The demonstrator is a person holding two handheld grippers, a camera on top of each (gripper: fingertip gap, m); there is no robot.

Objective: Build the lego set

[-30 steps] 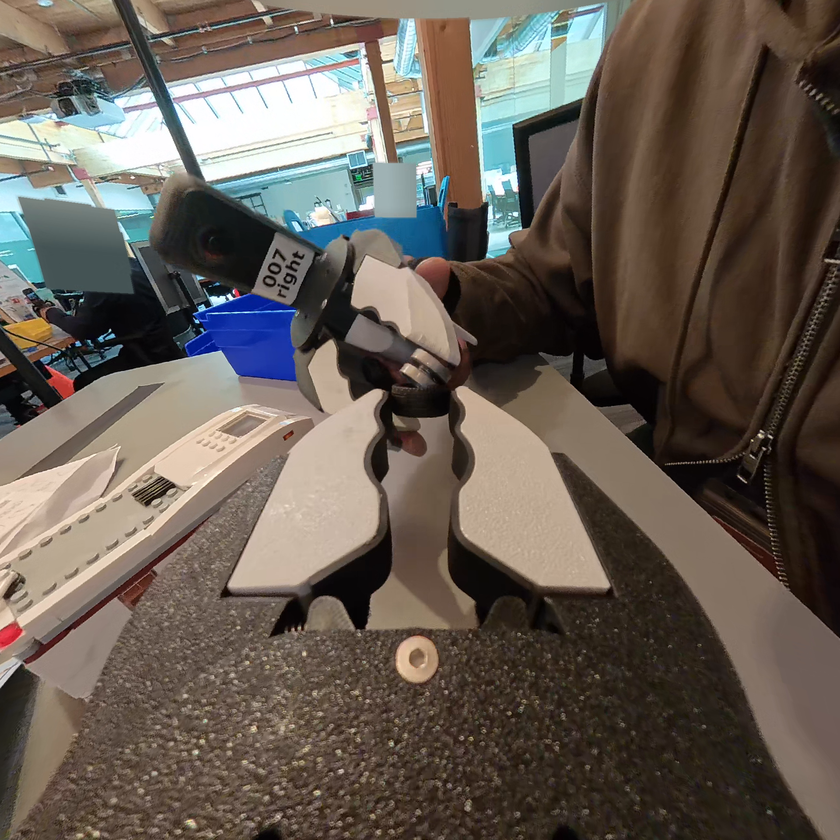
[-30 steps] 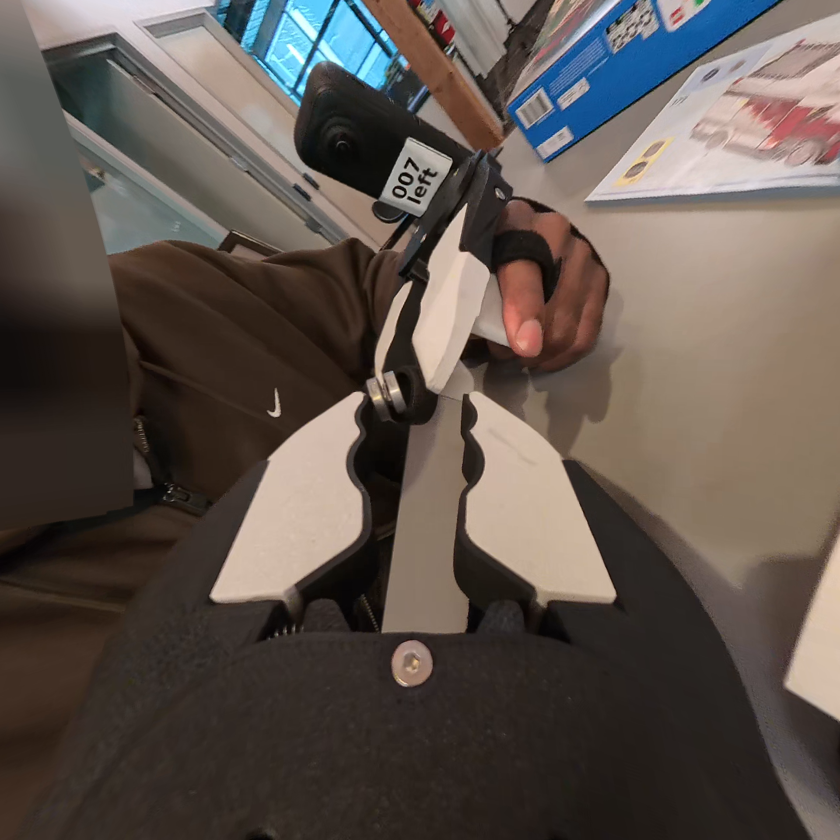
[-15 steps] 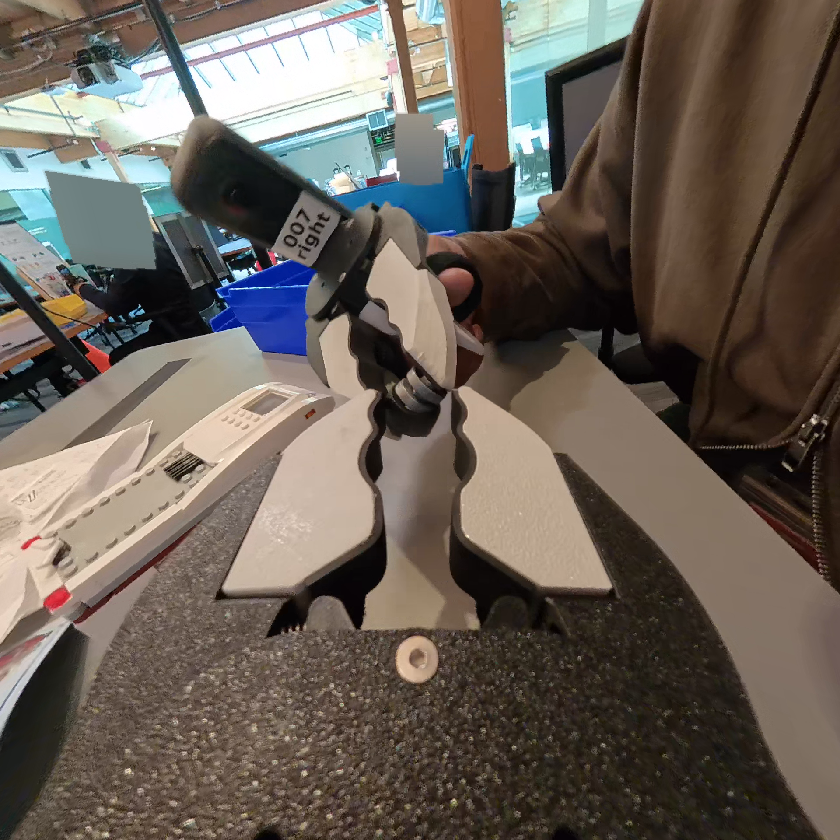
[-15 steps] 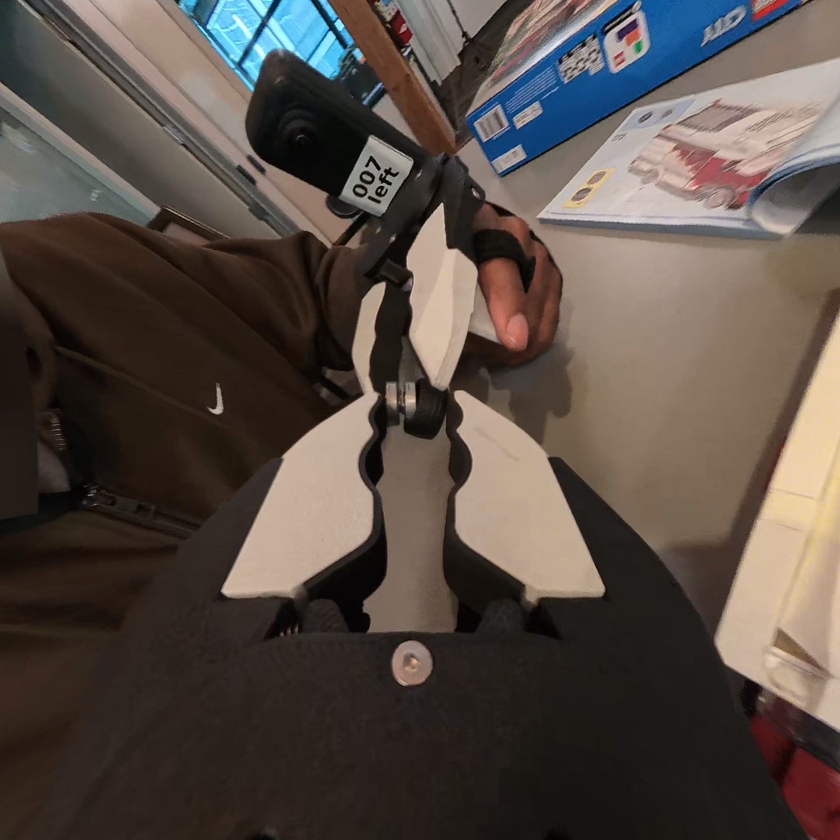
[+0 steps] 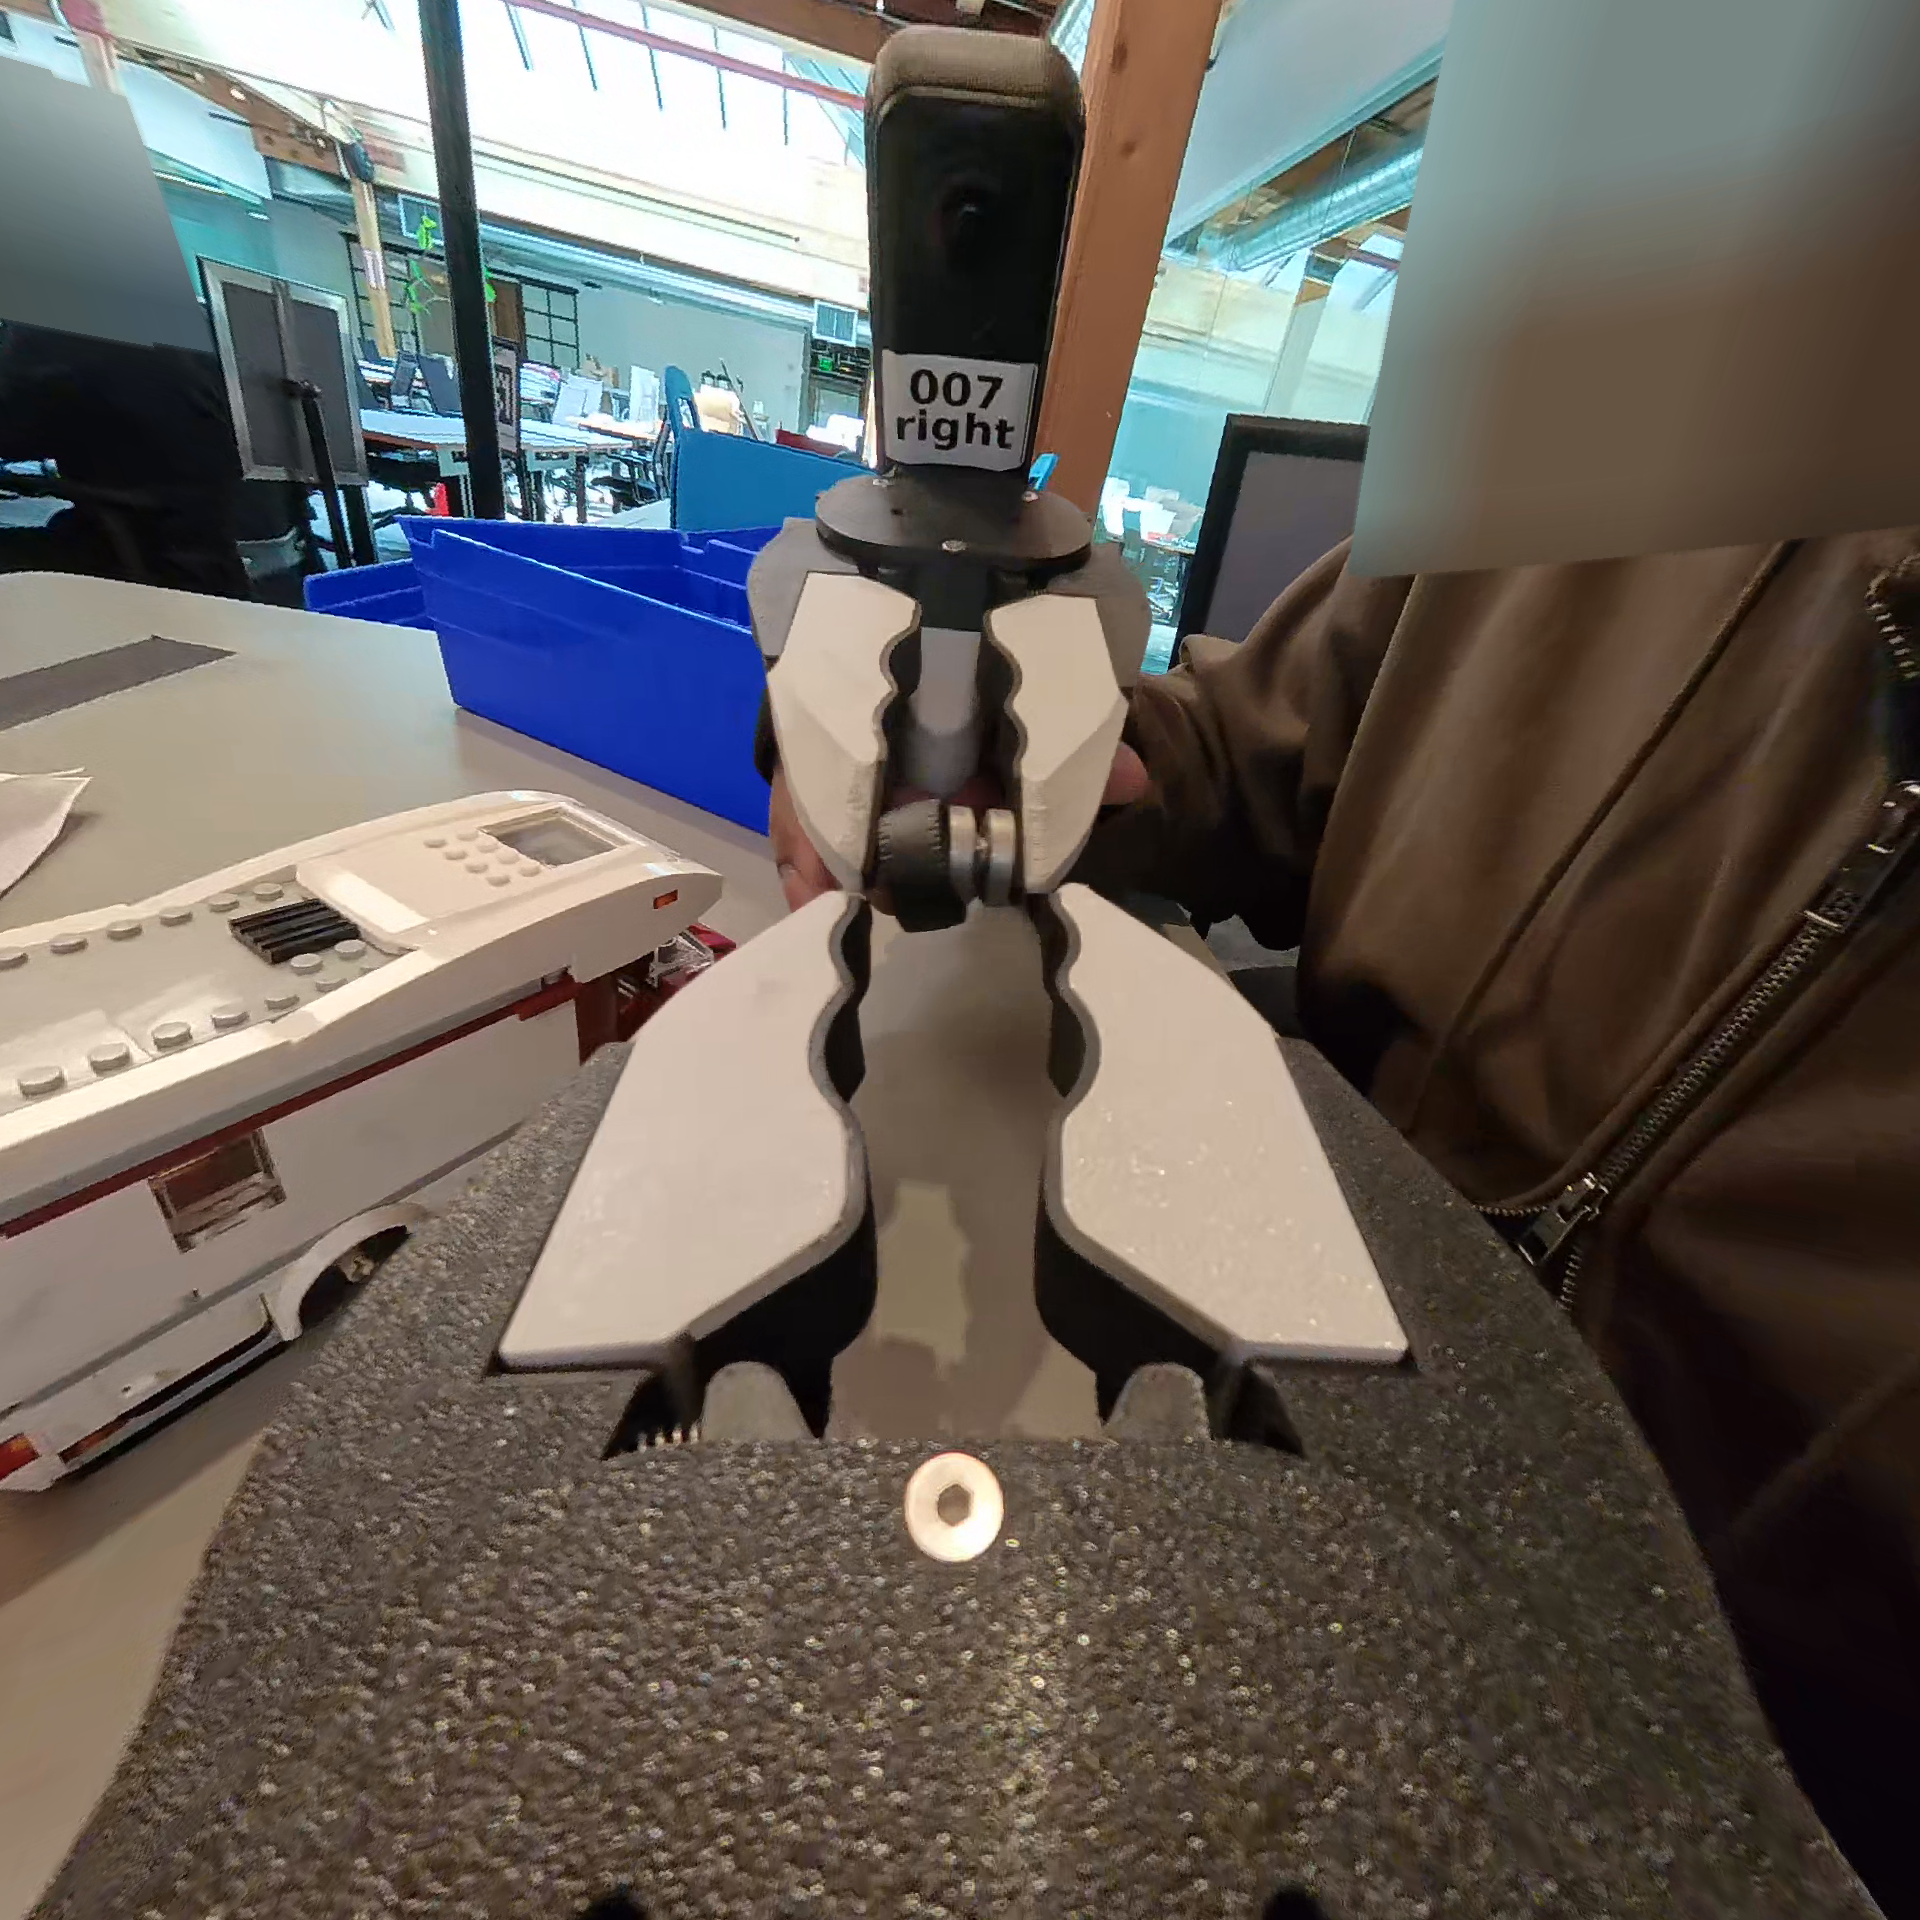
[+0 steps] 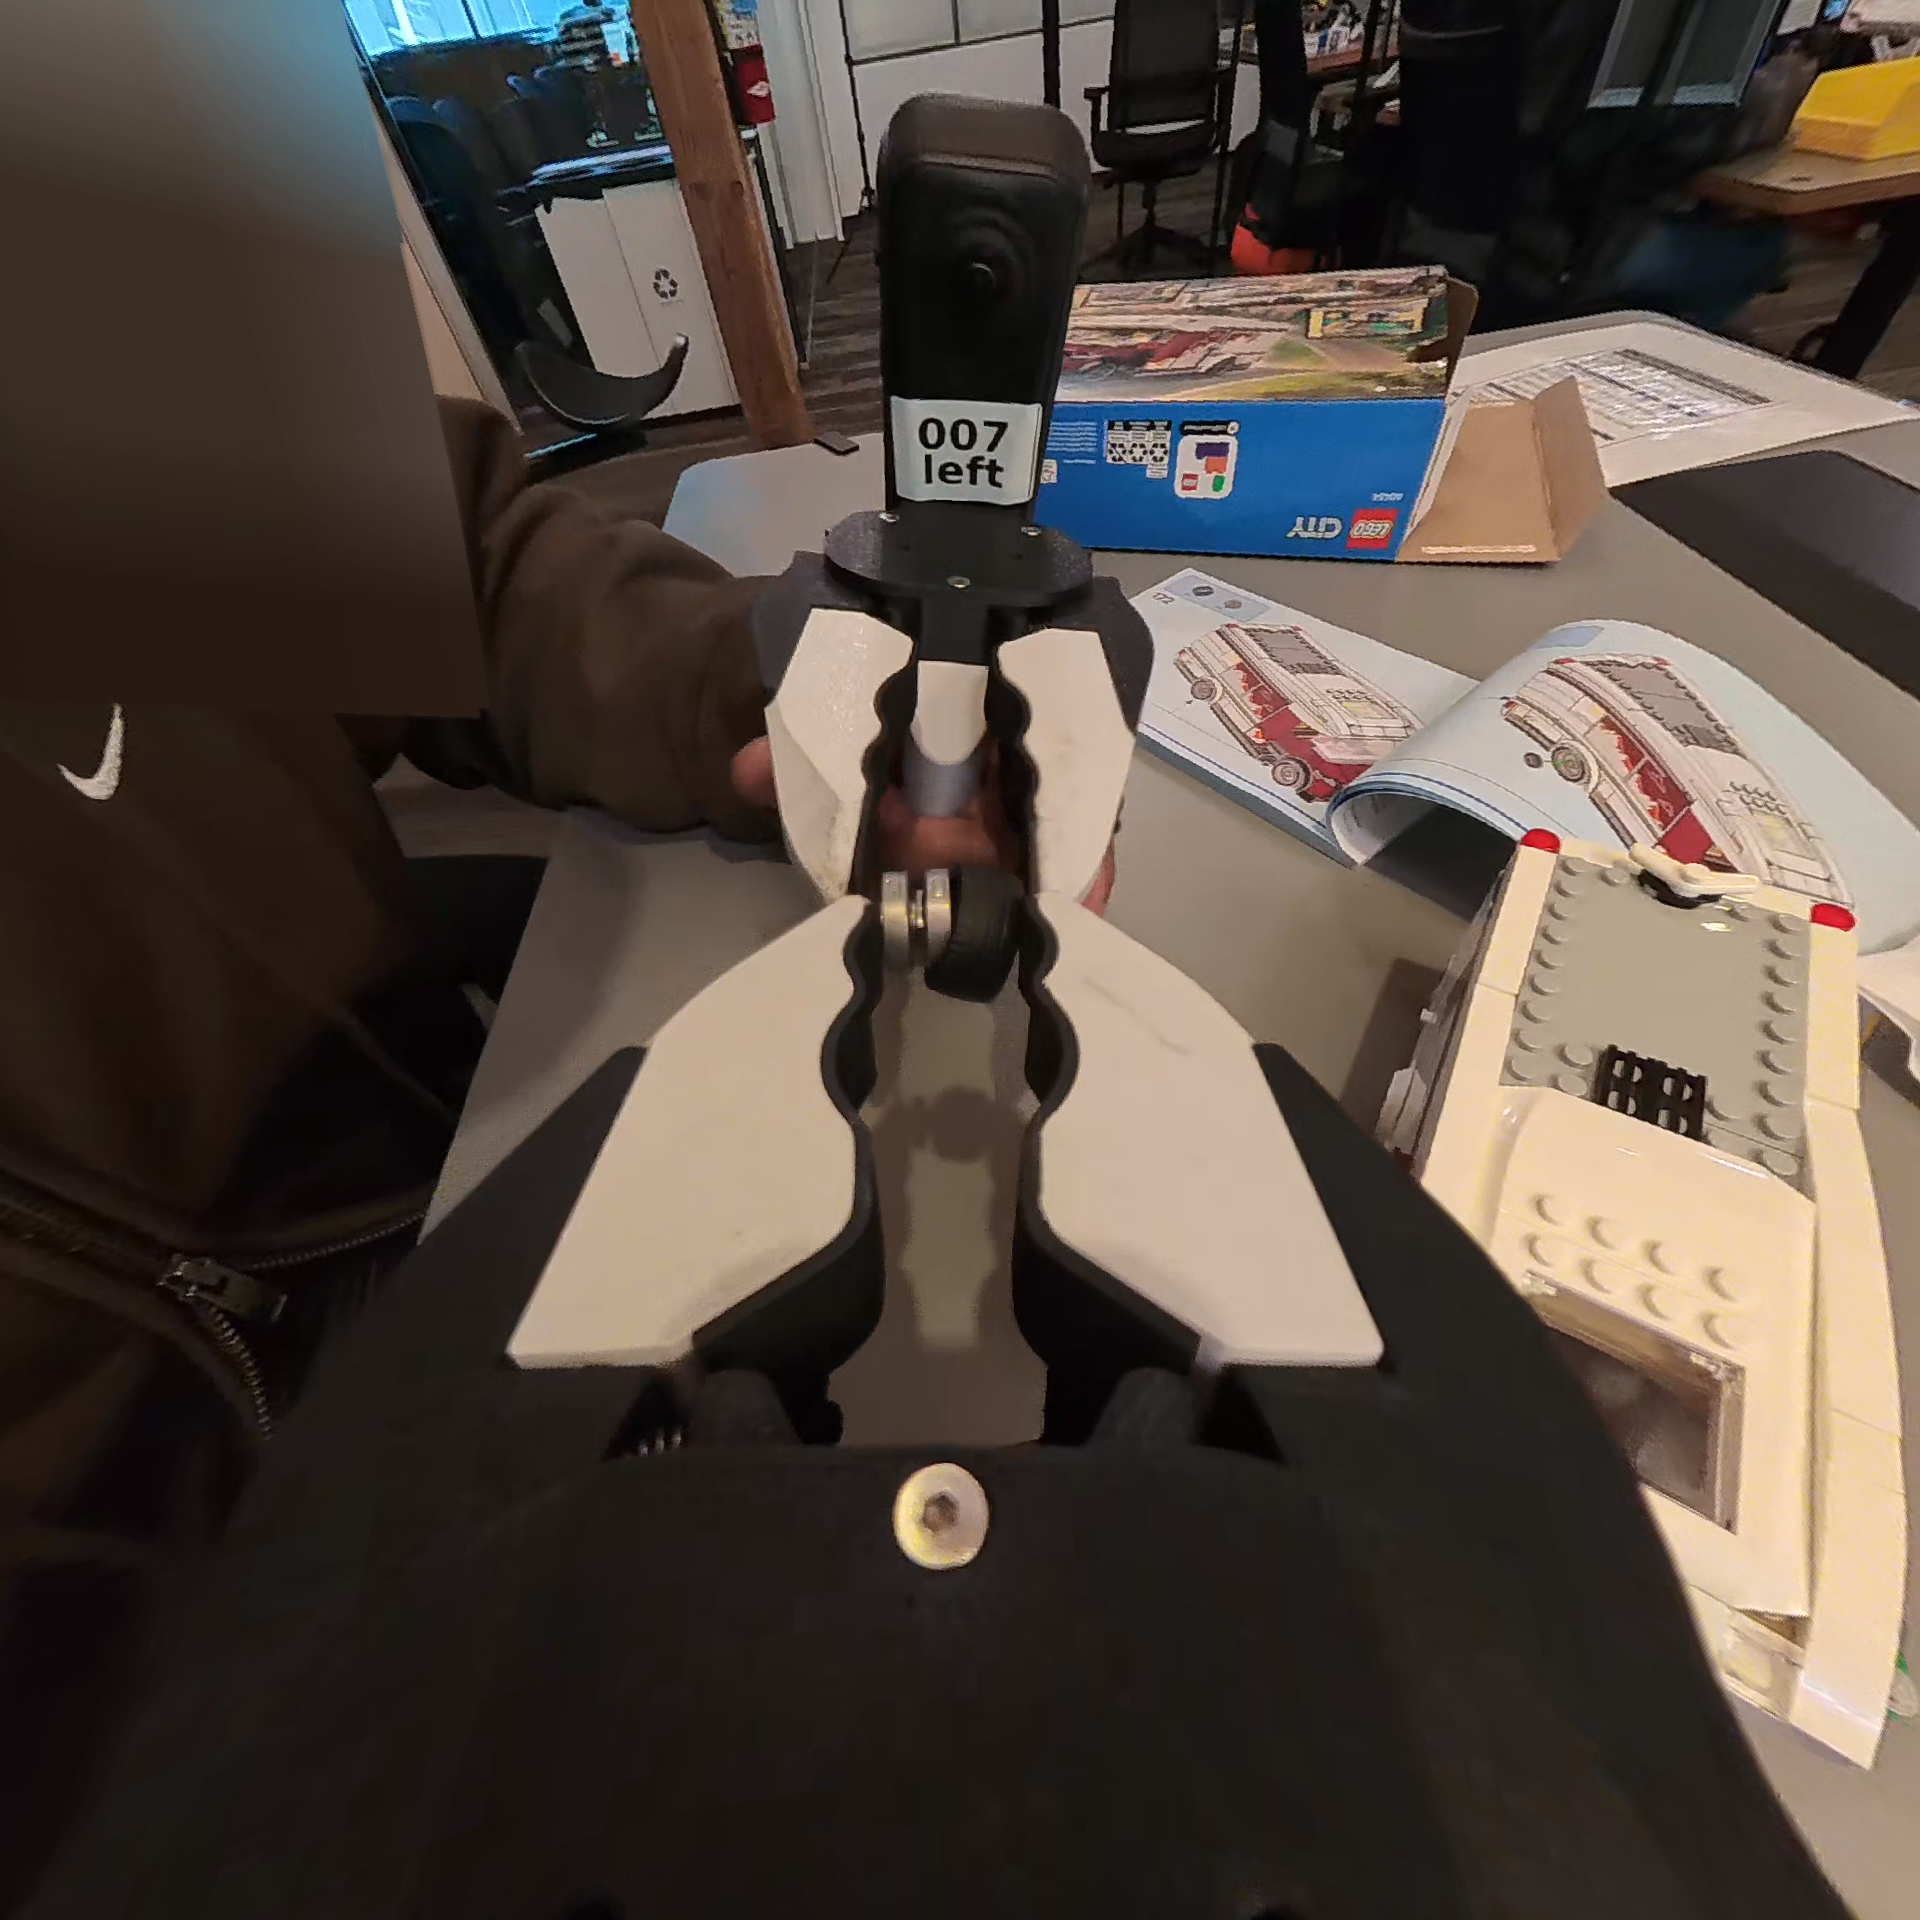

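Facing tip-to-tip, right claw [image 5: 951,862] gripping wheel piece [image 5: 940,868]; left claw [image 6: 951,935] spread around it; white brick camper [image 6: 1662,1195] beside.

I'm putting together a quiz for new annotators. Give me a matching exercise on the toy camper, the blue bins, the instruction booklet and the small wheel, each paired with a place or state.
Things:
1. toy camper
2. blue bins
3. instruction booklet
4. small wheel

Places or states:
A. lying open, one page curled over
B. black tyre on a grey hub, up off the table
C. at the table's far edge
D. white with a dark red stripe and a studded grey roof

Pairs: 1-D, 2-C, 3-A, 4-B
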